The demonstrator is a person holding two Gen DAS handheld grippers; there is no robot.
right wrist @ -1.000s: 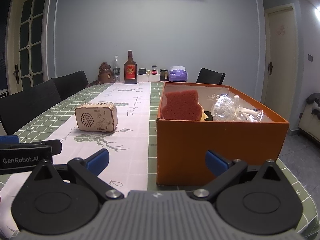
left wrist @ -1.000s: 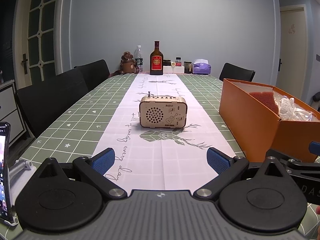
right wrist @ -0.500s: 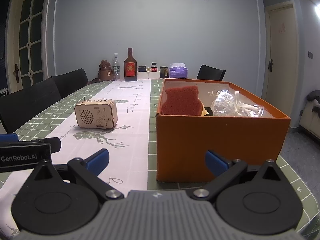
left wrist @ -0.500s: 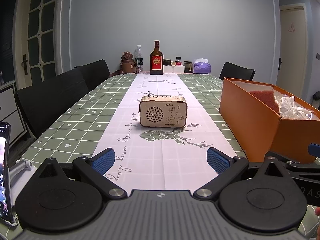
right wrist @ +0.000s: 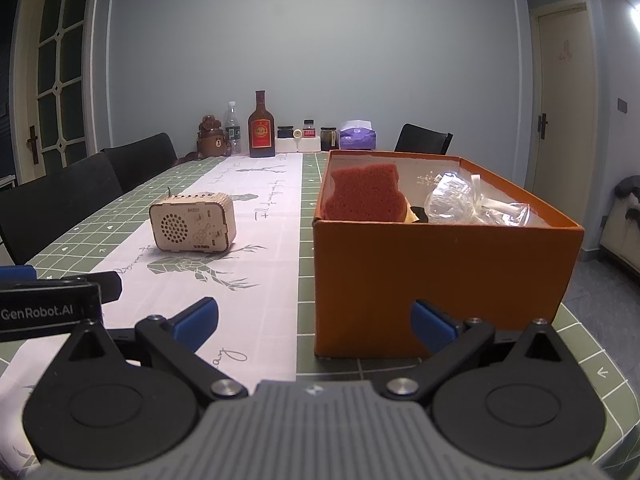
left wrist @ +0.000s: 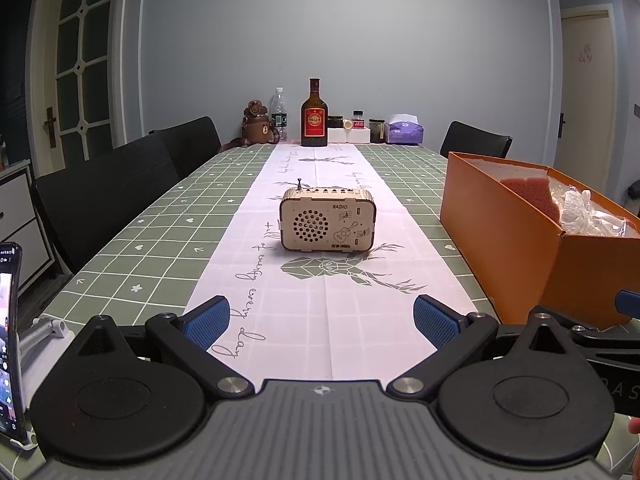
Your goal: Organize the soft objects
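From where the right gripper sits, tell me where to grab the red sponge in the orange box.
Take the red sponge by its upper edge, coming down from above. It stands upright against the near-left corner of the orange box, its top rising above the rim while the walls block any side approach. The right gripper is open and empty; pinching its broad front and back faces seems safest.

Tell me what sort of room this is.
Most likely a home dining room. A long table with a green checked cloth has black chairs along it, and bottles and a tissue box stand at its far end. Panelled doors also suggest a house.
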